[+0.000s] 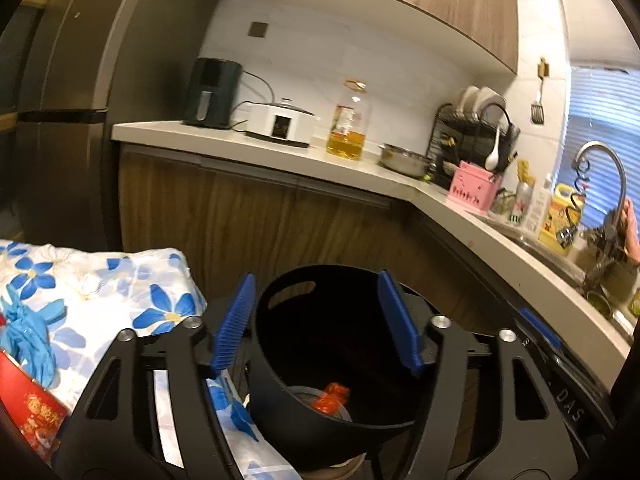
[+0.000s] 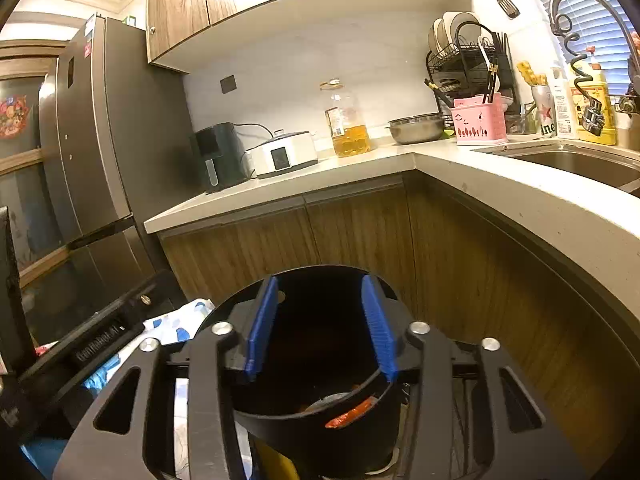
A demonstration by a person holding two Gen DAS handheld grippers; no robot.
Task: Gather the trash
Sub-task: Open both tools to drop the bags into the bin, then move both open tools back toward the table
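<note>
Kitchen corner with a pale countertop [image 2: 360, 168] over wood cabinets, a dark refrigerator [image 2: 108, 128] at its left end. Below, a black bin [image 1: 332, 360] stands beside a table covered by a blue-flowered cloth [image 1: 120, 280]; an orange wrapper [image 1: 334, 396] lies inside the bin, over what may be a plastic lid. Left gripper [image 1: 318, 320] and right gripper [image 2: 320, 320] both hover above the bin, fingers spread, holding nothing. Blue gloves [image 1: 28, 332] rest on the cloth.

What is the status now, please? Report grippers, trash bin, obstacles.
Left gripper open, right gripper open, both empty over black bin. Orange wrapper inside. Blue glove on floral cloth. No obstacles.
</note>
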